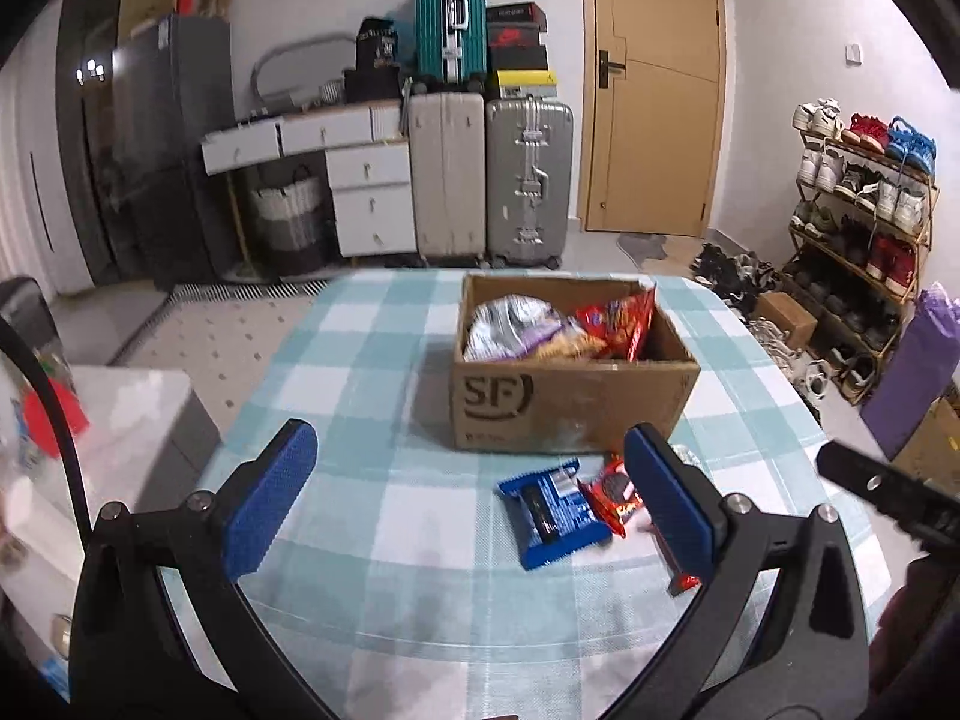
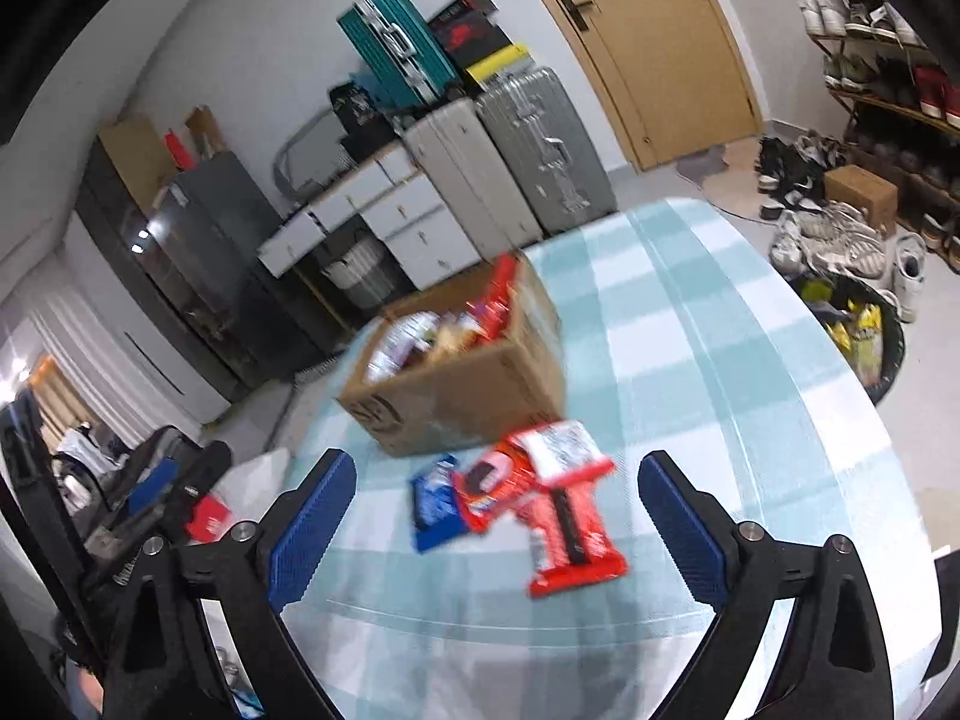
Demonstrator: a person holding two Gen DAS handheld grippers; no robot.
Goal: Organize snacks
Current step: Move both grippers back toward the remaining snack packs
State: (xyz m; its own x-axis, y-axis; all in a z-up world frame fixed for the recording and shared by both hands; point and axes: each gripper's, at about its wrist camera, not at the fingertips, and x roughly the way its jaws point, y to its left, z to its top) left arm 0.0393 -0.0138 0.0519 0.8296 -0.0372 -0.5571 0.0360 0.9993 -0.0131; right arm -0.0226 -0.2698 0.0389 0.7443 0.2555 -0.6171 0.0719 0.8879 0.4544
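Observation:
A brown cardboard box (image 1: 576, 402) marked SF stands on the checked table, holding a silver-purple bag (image 1: 510, 324) and a red bag (image 1: 624, 318). In front of it lie a blue snack packet (image 1: 555, 513) and a red cookie packet (image 1: 618, 495), the latter partly hidden behind one finger. My left gripper (image 1: 468, 450) hovers open and empty, short of these packets. In the right wrist view, blurred, the box (image 2: 468, 384) sits behind the blue packet (image 2: 435, 501), the red cookie packet (image 2: 492, 486) and a long red packet (image 2: 570, 528). My right gripper (image 2: 498, 468) is open above them, gripping nothing.
The table wears a teal and white checked cloth (image 1: 372, 360). A low white cabinet (image 1: 138, 420) stands to its left. Suitcases (image 1: 486, 180), a wooden door (image 1: 654, 90) and a shoe rack (image 1: 864, 210) line the far side. A black bin (image 2: 858, 336) sits beside the table's right edge.

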